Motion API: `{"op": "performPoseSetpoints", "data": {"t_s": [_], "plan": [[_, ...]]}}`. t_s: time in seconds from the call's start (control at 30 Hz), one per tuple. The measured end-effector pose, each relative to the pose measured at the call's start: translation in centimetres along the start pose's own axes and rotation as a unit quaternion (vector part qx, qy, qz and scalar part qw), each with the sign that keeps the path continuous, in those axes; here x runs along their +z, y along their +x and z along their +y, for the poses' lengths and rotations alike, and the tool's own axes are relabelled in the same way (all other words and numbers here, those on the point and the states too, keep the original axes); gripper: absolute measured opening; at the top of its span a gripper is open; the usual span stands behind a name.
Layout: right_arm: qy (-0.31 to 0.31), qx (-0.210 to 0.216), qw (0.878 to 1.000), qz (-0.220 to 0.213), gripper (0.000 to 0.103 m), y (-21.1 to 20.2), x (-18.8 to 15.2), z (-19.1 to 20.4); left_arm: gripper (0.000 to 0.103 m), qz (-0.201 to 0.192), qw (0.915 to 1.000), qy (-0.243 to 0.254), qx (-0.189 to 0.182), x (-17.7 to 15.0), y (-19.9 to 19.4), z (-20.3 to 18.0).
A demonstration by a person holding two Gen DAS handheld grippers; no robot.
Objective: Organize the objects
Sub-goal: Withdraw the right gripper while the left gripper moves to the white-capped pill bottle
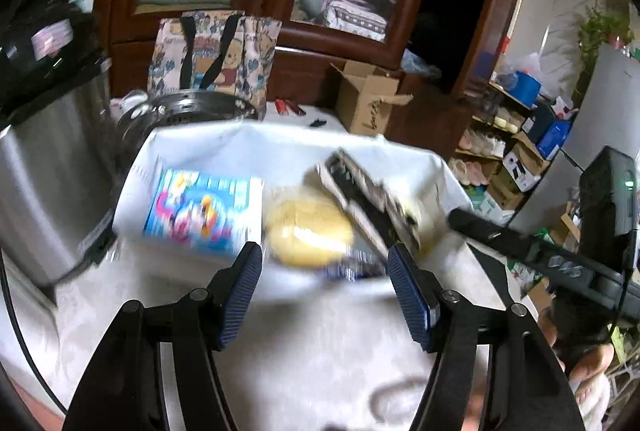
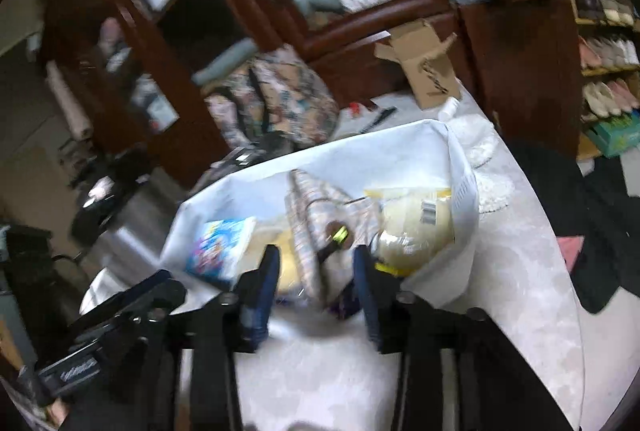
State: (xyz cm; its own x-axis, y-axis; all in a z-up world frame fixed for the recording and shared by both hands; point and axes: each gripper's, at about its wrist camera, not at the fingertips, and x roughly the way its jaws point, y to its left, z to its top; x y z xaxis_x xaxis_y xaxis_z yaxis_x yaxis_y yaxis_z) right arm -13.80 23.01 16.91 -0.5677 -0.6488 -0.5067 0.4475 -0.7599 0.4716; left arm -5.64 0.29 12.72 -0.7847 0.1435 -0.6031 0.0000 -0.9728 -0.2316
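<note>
Resting on the pale marbled worktop (image 1: 312, 363), a white basket (image 2: 466, 187) is seen to hold the task's things: a blue cartoon box (image 1: 200, 213) at its left, a yellow bagged item (image 1: 308, 235) in the middle, and a striped pouch (image 2: 320, 219) tilted across the pile. The right gripper (image 2: 316, 283) is held with fingers parted around the pouch's near end, no pinch being visible (blur hides any contact), so the pouch could be dragged out if the fingers are withdrawn carelessly. The left gripper (image 1: 324, 295) is spread and empty, near the basket's front; its rim might be knocked.
</note>
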Motion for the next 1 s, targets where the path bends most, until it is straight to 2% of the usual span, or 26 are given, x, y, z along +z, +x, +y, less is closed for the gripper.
{"op": "performPoseSetpoints", "data": {"t_s": [0.07,0.1,0.17,0.3,0.37,0.43,0.57,0.7,0.8,1.0], "plan": [[-0.018,0.013,1.0,-0.019,0.056,-1.6,-1.6,0.3,0.065,0.007,0.9999,-0.01,0.004,-1.6,-0.6,0.2],[-0.022,0.015,0.999,-0.027,0.058,-2.3,-2.5,0.3,0.065,0.014,0.9998,-0.016,0.002,-2.5,-0.8,0.2],[-0.025,0.02,0.999,-0.033,0.058,-3.1,-4.1,0.2,0.065,0.027,0.9992,-0.028,0.003,-4.2,-0.9,0.3],[-0.048,0.026,0.998,-0.016,0.058,-3.7,-6.2,0.3,0.065,0.041,0.9974,-0.049,0.033,-7.3,-1.2,0.2],[-0.058,0.03,0.998,-0.013,0.058,-4.0,-6.9,0.7,0.065,0.042,0.9972,-0.054,0.03,-8.4,-1.7,0.2],[-0.072,0.043,0.996,-0.01,0.058,-4.5,-7.6,1.1,0.065,0.053,0.9966,-0.063,0.008,-9.5,-2.3,0.1],[-0.081,0.047,0.996,-0.007,0.059,-4.9,-8.5,1.3,0.065,0.059,0.9954,-0.073,-0.019,-10.9,-3.5,-0.9],[-0.071,0.047,0.996,0.001,0.059,-5.1,-8.9,0.9,0.066,0.061,0.9959,-0.066,-0.011,-12.2,-4.5,-2.6],[-0.063,0.049,0.997,0.005,0.059,-5.1,-9.1,0.5,0.066,0.084,0.994,-0.071,0.0,-13.1,-4.2,-3.6],[-0.053,0.046,0.997,0.009,0.059,-5.0,-9.0,0.1,0.066,0.122,0.9906,-0.062,-0.007,-14.8,-3.0,-5.5]]}}
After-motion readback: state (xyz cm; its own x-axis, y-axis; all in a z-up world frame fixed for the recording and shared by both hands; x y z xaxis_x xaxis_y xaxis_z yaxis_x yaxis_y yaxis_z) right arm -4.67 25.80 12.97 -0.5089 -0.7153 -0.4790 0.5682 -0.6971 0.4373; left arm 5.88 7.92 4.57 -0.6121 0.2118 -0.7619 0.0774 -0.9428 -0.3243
